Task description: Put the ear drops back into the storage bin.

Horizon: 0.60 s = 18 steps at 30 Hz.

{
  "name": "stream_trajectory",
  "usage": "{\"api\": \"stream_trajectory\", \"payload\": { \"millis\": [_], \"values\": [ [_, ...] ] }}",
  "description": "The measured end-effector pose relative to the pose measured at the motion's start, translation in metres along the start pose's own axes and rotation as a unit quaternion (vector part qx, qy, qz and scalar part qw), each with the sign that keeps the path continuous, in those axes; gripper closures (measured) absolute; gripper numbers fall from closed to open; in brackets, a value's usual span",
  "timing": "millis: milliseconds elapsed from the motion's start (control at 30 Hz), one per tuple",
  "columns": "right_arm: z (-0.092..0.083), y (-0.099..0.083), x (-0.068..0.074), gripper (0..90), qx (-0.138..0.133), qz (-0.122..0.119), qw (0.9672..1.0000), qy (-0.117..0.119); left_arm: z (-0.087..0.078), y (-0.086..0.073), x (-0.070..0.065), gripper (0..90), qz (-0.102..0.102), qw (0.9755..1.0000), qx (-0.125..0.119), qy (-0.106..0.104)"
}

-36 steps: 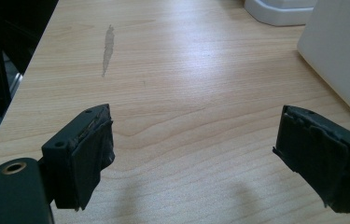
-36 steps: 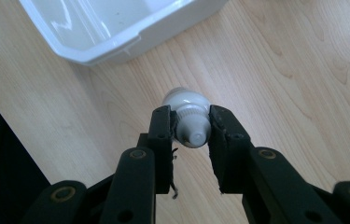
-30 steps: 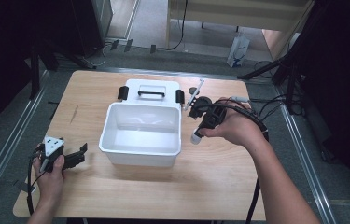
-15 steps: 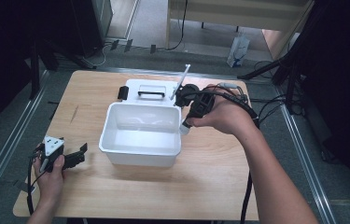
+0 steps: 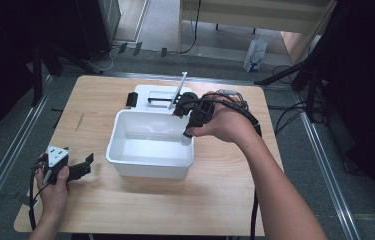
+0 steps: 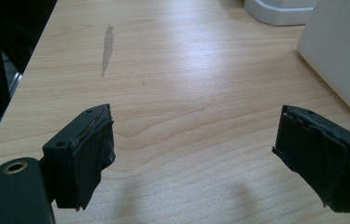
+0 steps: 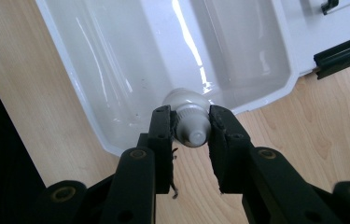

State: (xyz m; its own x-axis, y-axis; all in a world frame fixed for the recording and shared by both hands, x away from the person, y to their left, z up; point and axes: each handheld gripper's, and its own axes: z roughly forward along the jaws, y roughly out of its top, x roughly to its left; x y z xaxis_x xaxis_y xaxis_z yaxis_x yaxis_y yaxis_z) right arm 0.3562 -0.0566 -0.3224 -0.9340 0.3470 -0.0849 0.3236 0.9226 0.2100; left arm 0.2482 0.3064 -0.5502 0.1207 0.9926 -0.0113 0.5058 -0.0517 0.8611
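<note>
A small white bottle (image 5: 187, 139) with a ribbed cap hangs over the right rim of an open white bin (image 5: 147, 168) in the middle of the table. My right gripper (image 5: 188, 134) points down and is shut on it. In the right gripper view the jaws pinch the bottle (image 7: 192, 122) at its cap, above the bin's near corner (image 7: 93, 60). My left gripper (image 5: 85, 166) rests at the table's front left, held in a hand. Its jaws stand wide apart in the left gripper view (image 6: 196, 116), with bare wood between them.
The bin's white lid (image 5: 157, 94) with black latches (image 5: 132, 99) lies flat behind the bin. The bin's side wall (image 6: 340, 51) stands to the right of the left gripper. Cables trail over the table's right rear. A grey smear (image 6: 107, 46) marks the wood.
My right gripper has carried the bottle leftward, from beside the bin's right rear corner to over its right rim. The left gripper has stayed put.
</note>
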Motion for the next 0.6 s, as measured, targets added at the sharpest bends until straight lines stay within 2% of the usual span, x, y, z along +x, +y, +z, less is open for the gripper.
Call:
{"api": "stream_trajectory", "payload": {
  "millis": [367,500,600],
  "values": [
    [0.023,-0.002,-0.006,72.1,0.009,-0.001,1.0,-0.004,0.0,0.0,0.0,12.7,0.001,1.0,0.001,0.0],
    [0.032,-0.002,-0.006,72.0,0.009,-0.009,0.9999,-0.006,0.0,0.0,0.0,12.7,0.001,1.0,0.001,0.0],
    [0.04,0.001,-0.004,72.0,0.019,-0.015,0.9997,-0.011,0.0,0.0,0.0,12.8,0.001,1.0,0.001,0.0]
  ]
}}
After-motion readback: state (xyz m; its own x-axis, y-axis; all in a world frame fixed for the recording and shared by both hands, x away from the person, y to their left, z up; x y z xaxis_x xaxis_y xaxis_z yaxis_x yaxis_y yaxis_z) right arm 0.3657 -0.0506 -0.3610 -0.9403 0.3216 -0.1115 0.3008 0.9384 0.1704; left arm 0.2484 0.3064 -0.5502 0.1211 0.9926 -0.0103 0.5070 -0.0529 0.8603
